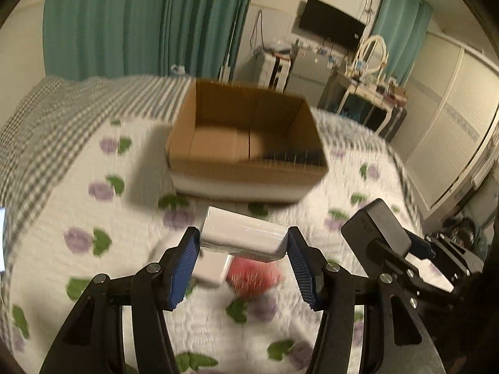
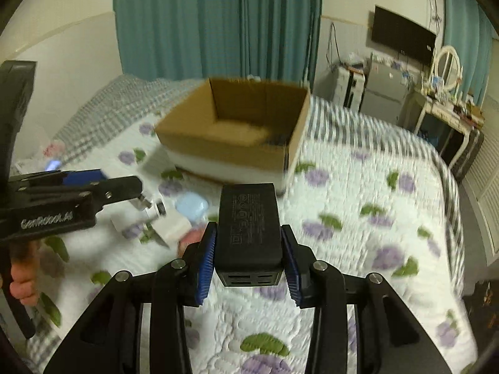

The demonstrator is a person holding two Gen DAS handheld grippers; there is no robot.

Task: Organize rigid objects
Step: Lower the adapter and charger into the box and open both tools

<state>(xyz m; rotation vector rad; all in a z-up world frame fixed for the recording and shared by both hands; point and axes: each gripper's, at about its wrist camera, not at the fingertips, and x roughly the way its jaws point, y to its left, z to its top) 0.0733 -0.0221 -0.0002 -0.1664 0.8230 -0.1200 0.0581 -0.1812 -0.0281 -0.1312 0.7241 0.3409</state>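
My left gripper (image 1: 243, 243) is shut on a white rectangular block (image 1: 243, 233), held above the flowered quilt. My right gripper (image 2: 248, 249) is shut on a black power adapter (image 2: 248, 227), its ports facing the camera; that adapter (image 1: 375, 232) also shows at the right of the left wrist view. An open cardboard box (image 1: 246, 137) stands on the bed ahead of both grippers, with something dark in its near right corner. On the quilt below lie a small white box (image 1: 210, 271), a red object (image 1: 252, 275), a light blue object (image 2: 191, 207) and a white plug (image 2: 170, 226).
The bed's quilt (image 2: 358, 212) stretches to the right. Teal curtains (image 1: 140, 21) hang behind the bed. A desk with a mirror (image 2: 446, 93), a fridge and a wall screen (image 2: 402, 34) stand at the far right. A hand (image 2: 21, 283) holds the left gripper's handle.
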